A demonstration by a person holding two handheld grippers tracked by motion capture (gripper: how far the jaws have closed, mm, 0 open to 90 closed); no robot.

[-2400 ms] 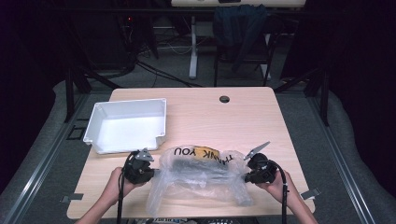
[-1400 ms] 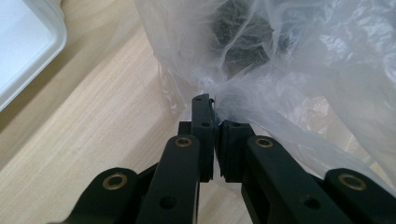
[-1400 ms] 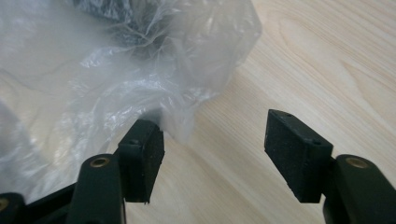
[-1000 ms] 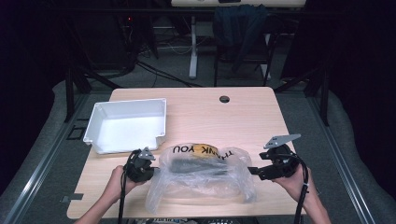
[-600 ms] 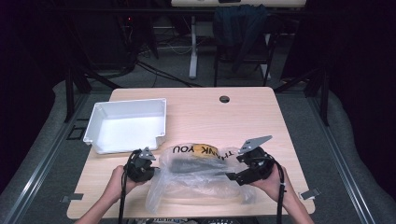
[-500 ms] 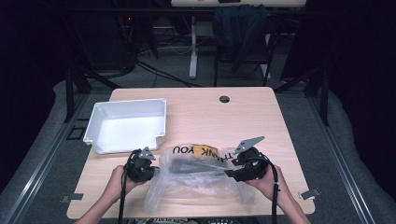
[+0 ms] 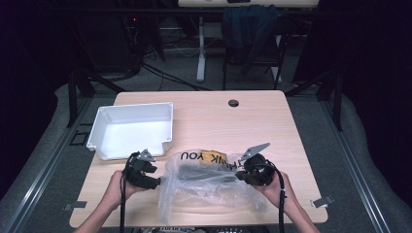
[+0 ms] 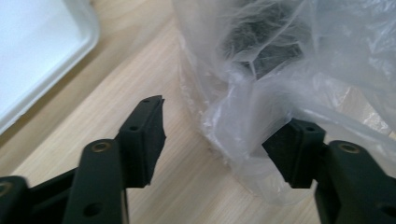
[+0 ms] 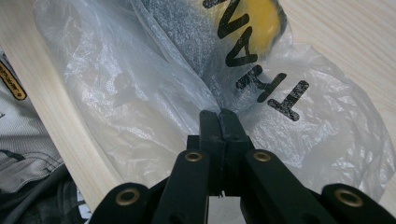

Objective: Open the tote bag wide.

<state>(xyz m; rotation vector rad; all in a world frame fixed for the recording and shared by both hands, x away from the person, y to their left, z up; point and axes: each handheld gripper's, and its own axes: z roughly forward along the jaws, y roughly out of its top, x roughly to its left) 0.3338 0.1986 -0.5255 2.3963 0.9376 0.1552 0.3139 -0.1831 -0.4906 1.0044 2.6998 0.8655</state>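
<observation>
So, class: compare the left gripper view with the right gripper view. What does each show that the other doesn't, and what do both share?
Left gripper view alone: the white tray at the upper left, and the left gripper open, a fold of bag edge between its fingers.

Right gripper view alone: black lettering and a yellow patch on the bag, and the right gripper shut on the plastic.

Both: the clear plastic bag, something dark inside it, and the wooden table.
</observation>
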